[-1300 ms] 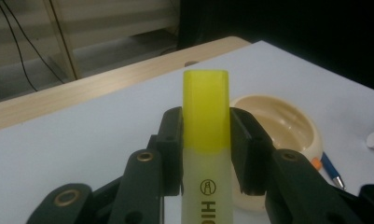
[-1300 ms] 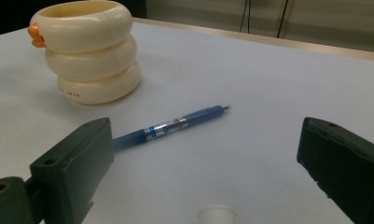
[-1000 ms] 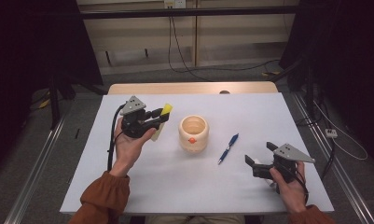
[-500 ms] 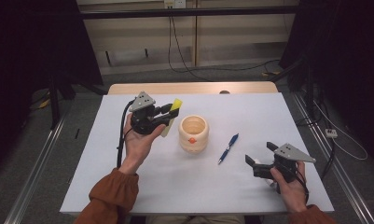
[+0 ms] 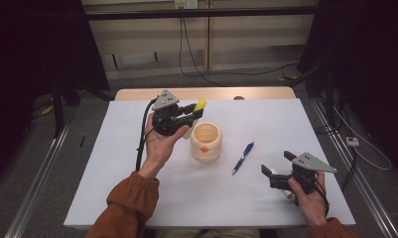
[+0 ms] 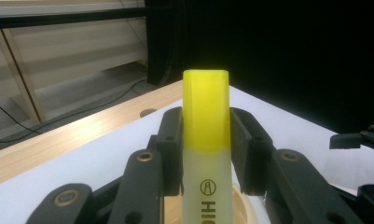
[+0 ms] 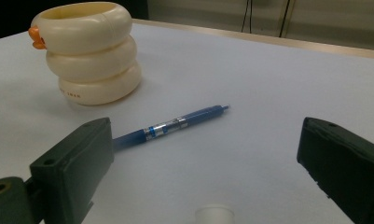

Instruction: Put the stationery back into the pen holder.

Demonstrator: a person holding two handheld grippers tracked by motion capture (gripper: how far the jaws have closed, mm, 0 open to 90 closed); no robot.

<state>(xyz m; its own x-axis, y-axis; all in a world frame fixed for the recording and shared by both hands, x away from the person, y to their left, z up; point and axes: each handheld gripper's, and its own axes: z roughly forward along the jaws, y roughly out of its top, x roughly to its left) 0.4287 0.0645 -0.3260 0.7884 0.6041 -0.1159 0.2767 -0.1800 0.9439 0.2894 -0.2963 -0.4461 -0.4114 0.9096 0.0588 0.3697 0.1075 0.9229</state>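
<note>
The yellow highlighter (image 6: 206, 154) sits clamped between the 2 black jaws of the left gripper (image 5: 179, 115), which press on its pale barrel from both sides, closed to the barrel's width. Its yellow cap points away from the hand, and in the left gripper view the letters "HIG" run along the barrel. In the high view the highlighter (image 5: 198, 106) is held in the air just beyond the far-left rim of the cream holder (image 5: 205, 143), with the cap end above that rim and tilted slightly upward. In the left gripper view, part of the holder's rim (image 6: 246, 207) shows below the barrel.

The cream holder is a ribbed, 3-ring cup with a small orange mark on its front, standing upright on the white table (image 5: 137, 193). To the right of the holder, near but not touching it, a blue pen (image 5: 242, 157) lies flat on the table, slanted.

Farther right of the holder and nearer the person, the right gripper (image 5: 278, 171) rests low at the table, its jaws spread wide with nothing between them. In the right gripper view the pen (image 7: 173, 126) and holder (image 7: 89, 51) lie ahead of those parted jaws.
</note>
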